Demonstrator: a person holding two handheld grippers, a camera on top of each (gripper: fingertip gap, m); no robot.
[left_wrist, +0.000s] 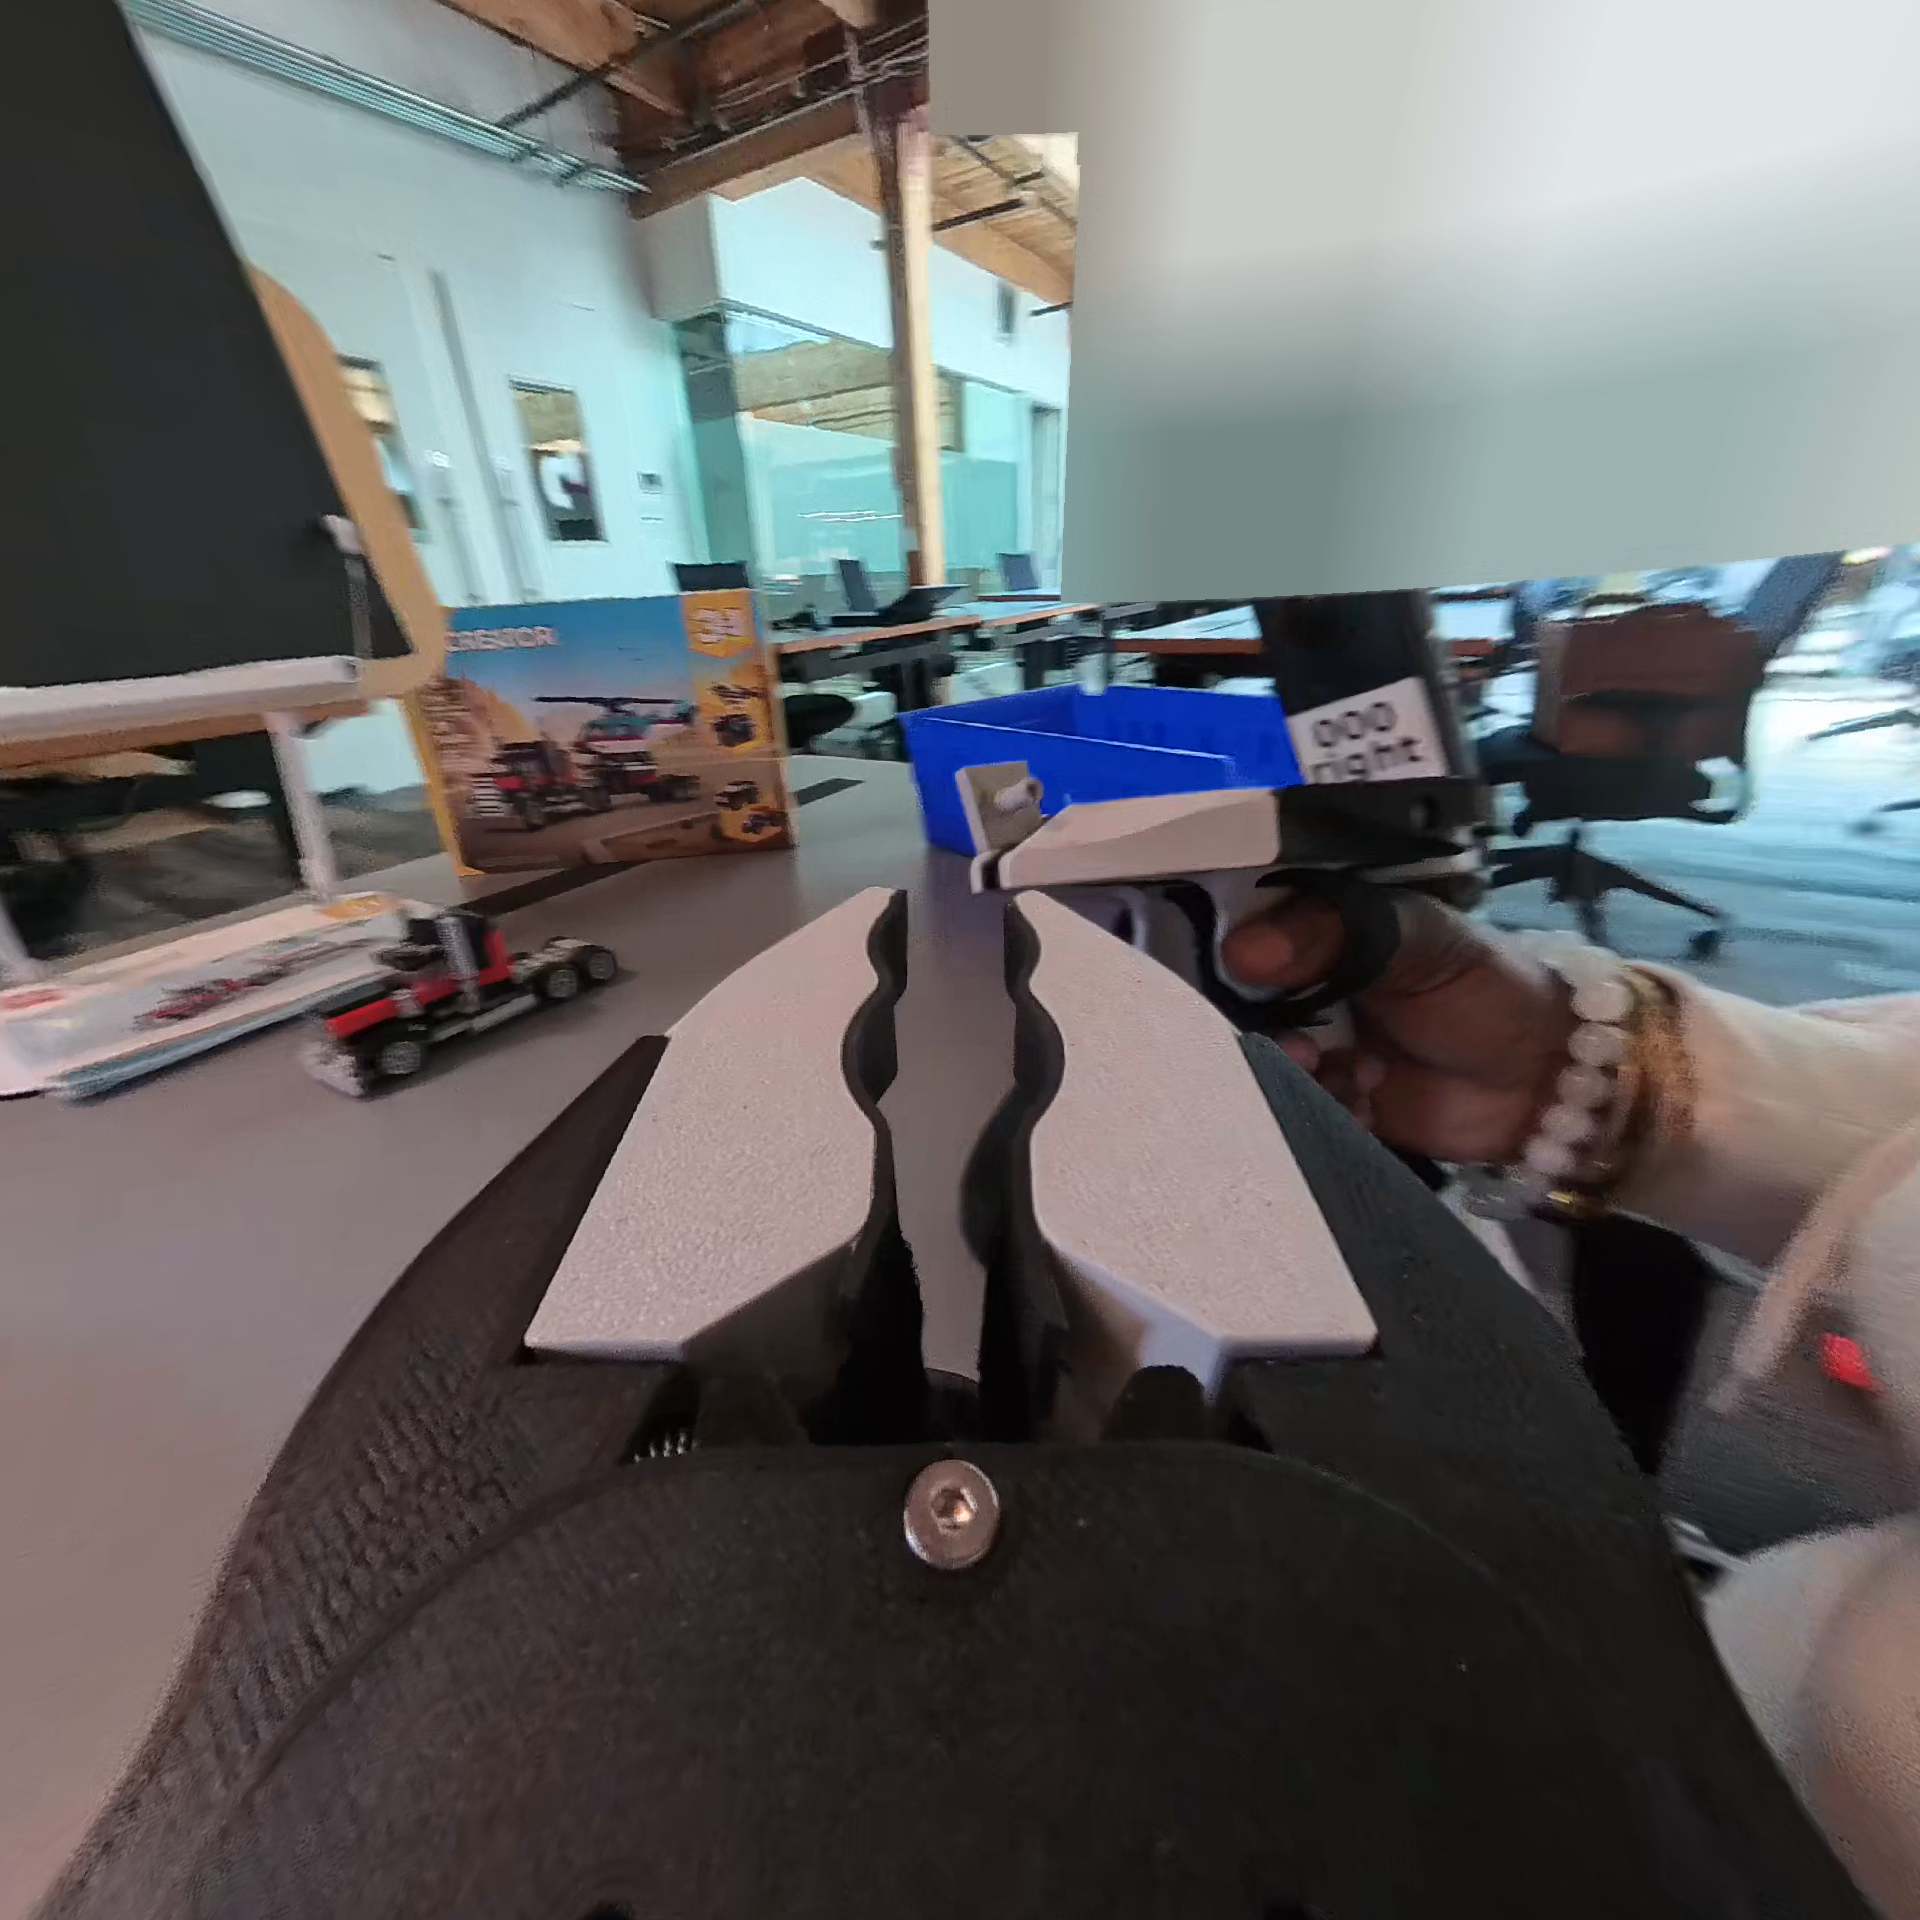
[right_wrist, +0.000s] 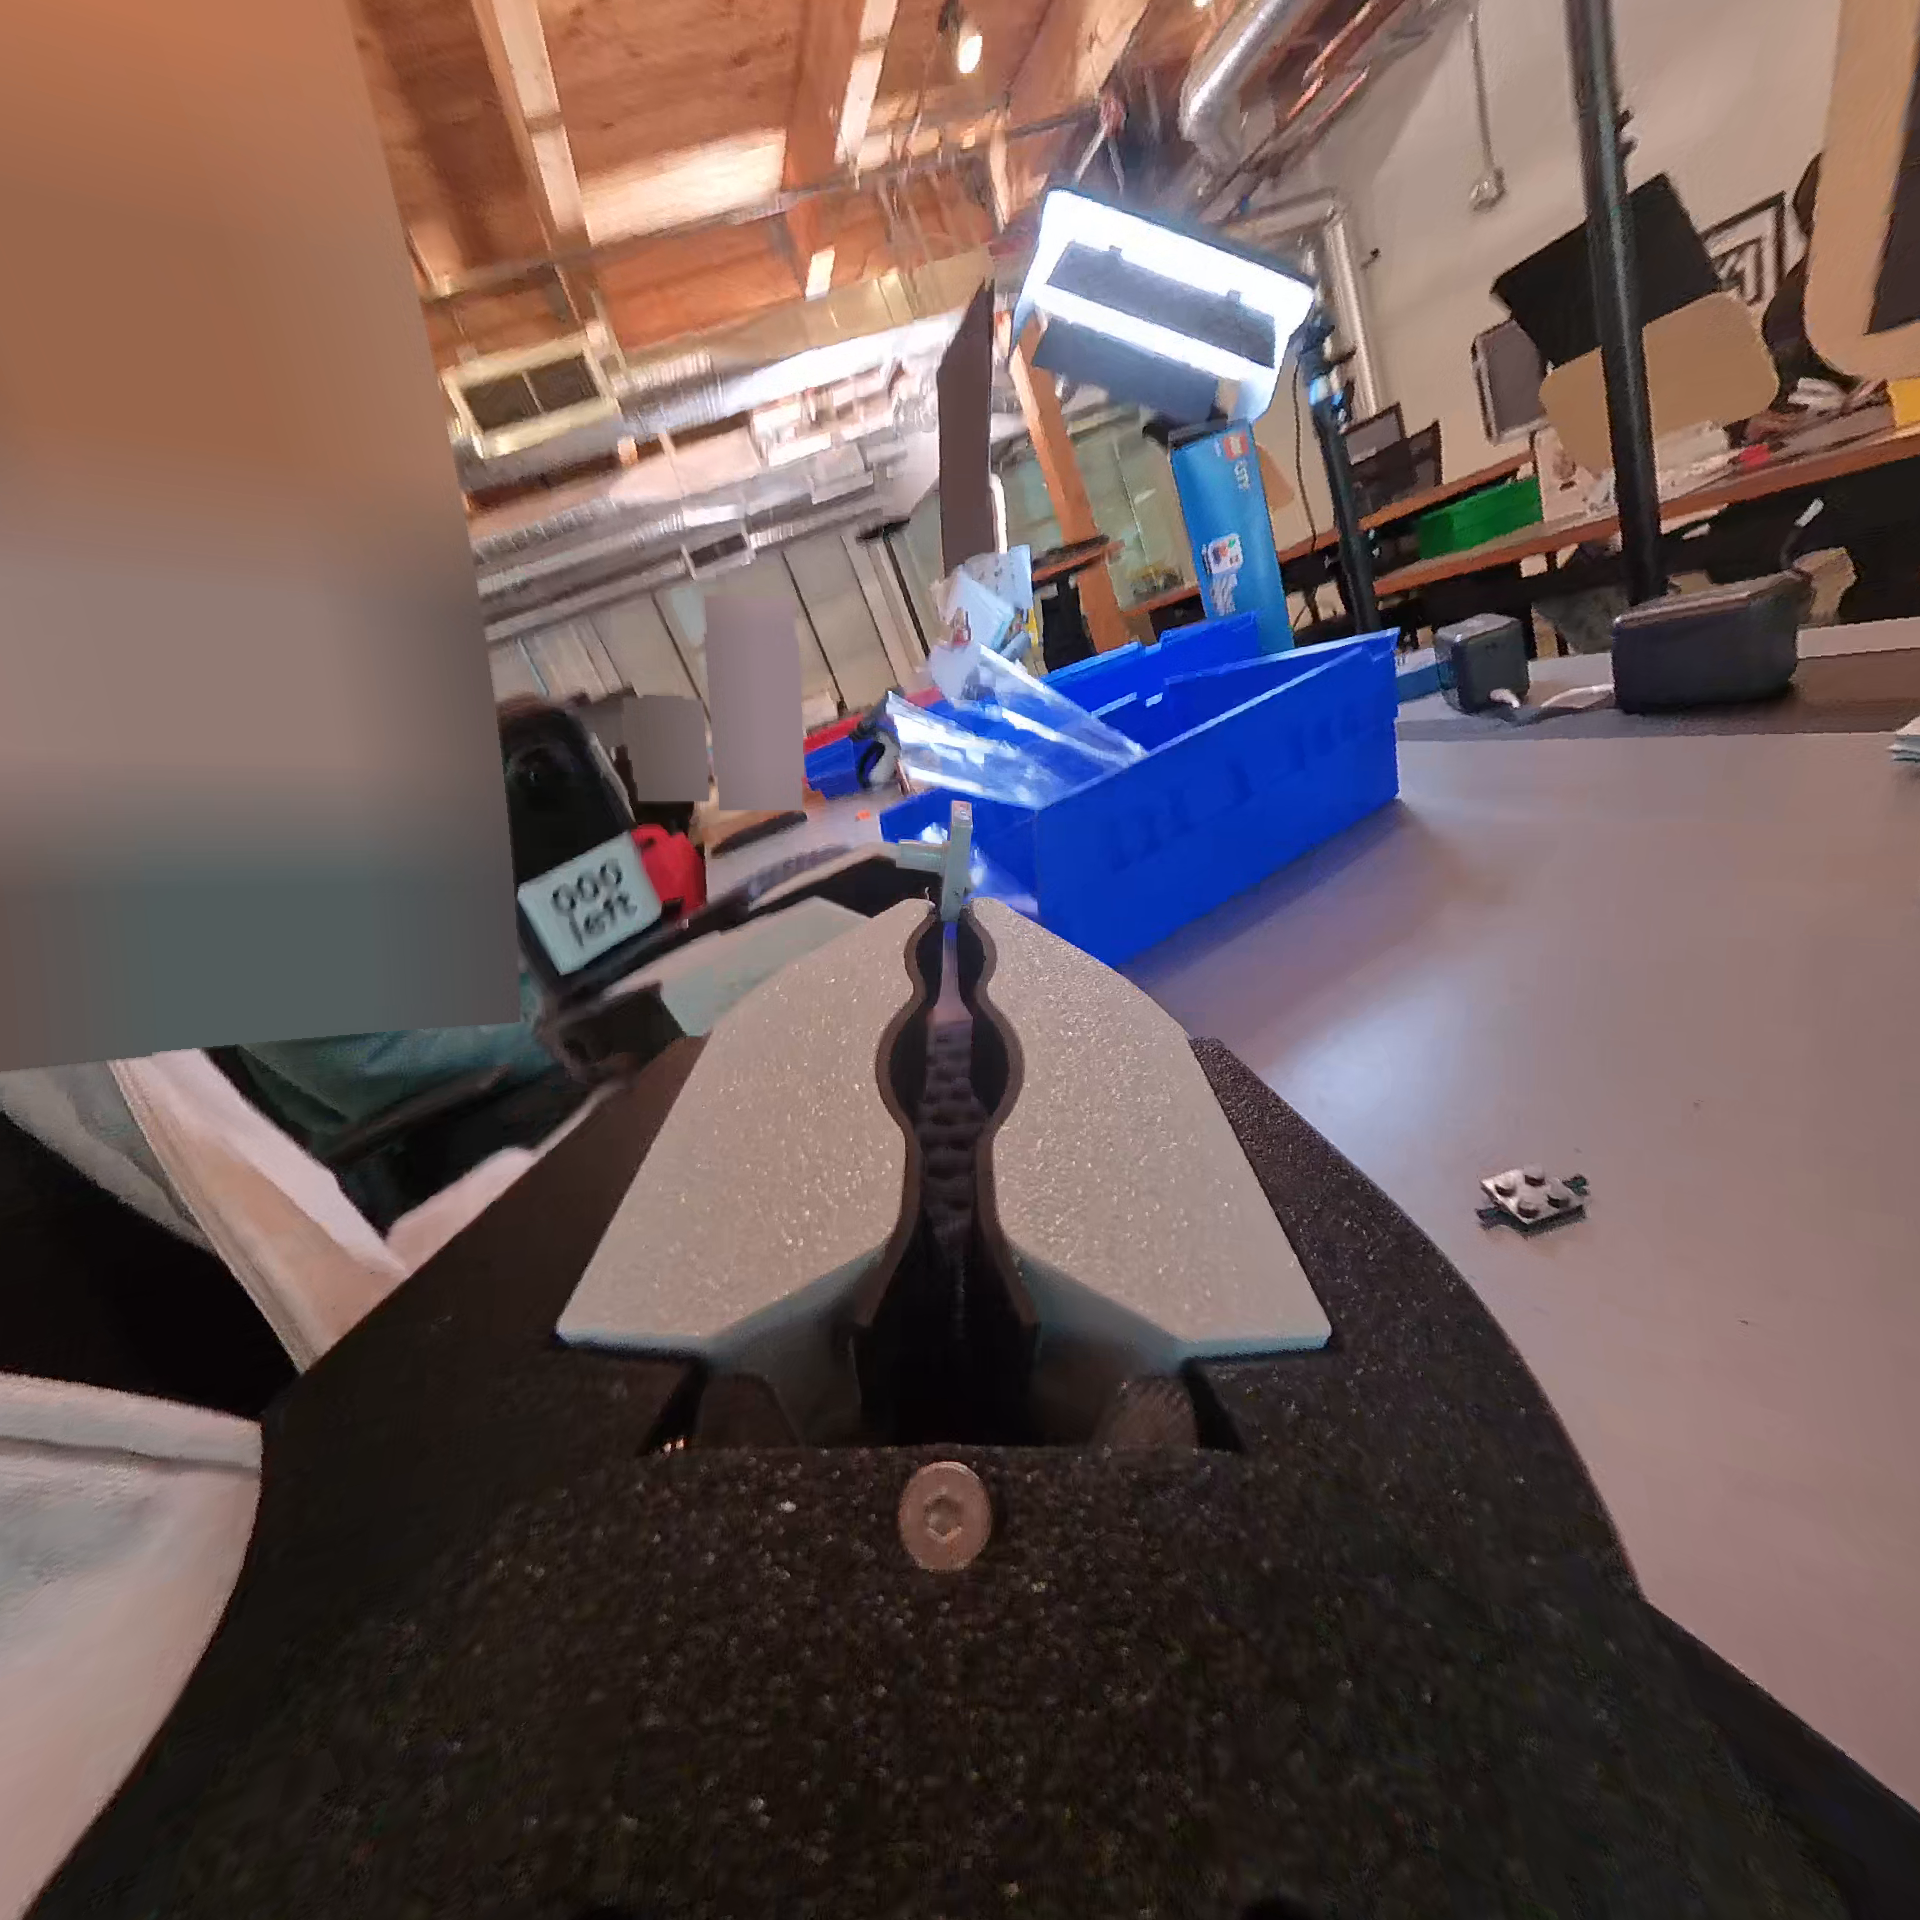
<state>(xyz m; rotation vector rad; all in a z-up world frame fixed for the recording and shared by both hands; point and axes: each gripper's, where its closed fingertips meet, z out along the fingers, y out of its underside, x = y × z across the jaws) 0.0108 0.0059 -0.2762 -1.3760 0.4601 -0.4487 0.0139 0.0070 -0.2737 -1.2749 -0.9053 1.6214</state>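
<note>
My right gripper (right_wrist: 951, 916) is shut on a small grey brick piece (right_wrist: 956, 857) with a short peg on its side, pinched at the very fingertips. In the left wrist view this gripper (left_wrist: 989, 871) is held by a hand above the table, with the grey piece (left_wrist: 1003, 802) standing up from its tips. My left gripper (left_wrist: 956, 906) is open and empty, and only grey table (left_wrist: 208, 1247) shows between its pads. Its tips are just below and left of the right gripper's tips. A red and black toy truck (left_wrist: 457, 987) stands on the table to the left.
A blue bin (right_wrist: 1226, 821) holding clear plastic bags (right_wrist: 997, 738) stands just behind the grippers; it also shows in the left wrist view (left_wrist: 1101, 764). A toy set box (left_wrist: 613, 738) and a booklet (left_wrist: 156, 997) are at the left. A small dark plate piece (right_wrist: 1532, 1200) lies at the right. The grippers are tip to tip, or close to it.
</note>
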